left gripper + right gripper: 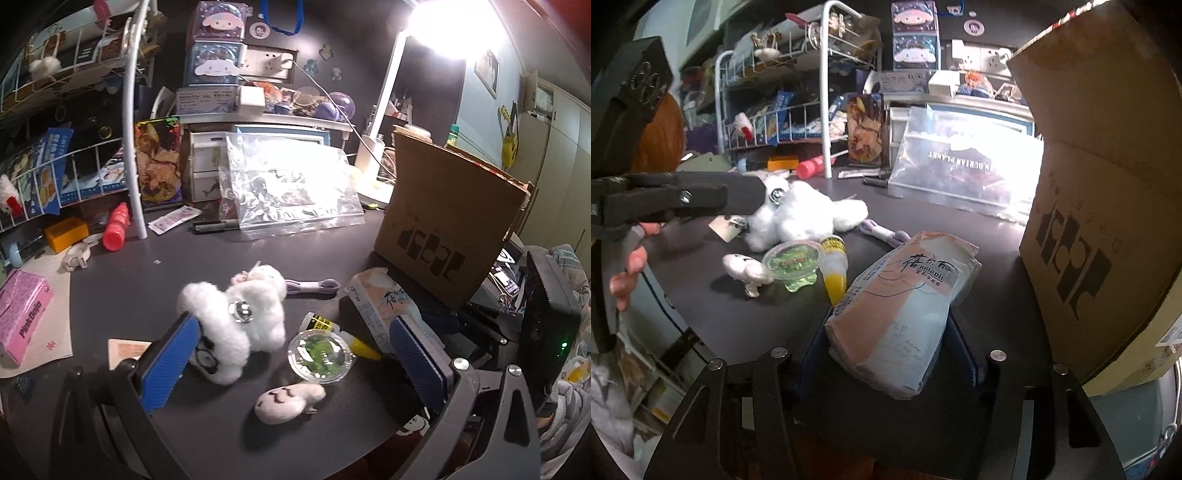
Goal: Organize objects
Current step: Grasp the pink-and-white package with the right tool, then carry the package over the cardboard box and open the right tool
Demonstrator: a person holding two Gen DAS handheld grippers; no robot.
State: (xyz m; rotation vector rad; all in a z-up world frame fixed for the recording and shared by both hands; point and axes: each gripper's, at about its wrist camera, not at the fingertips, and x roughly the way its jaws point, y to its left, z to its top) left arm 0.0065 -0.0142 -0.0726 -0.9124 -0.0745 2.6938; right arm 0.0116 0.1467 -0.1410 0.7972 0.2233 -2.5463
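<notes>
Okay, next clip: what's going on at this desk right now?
A person is tidying a cluttered dark desk with a handheld gripper in each hand. The right gripper is shut on a tissue pack, holding it beside a cardboard box. The left gripper is open, with nothing between its fingers, over a white plush toy, a clear jelly cup, a yellow-tipped tube and a small plush face clip, all lying on the desk.

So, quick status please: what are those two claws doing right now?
Right gripper shut on tissue pack. Left gripper open over the white plush. Cardboard box close on the right; jelly cup and yellow tube nearby.
</notes>
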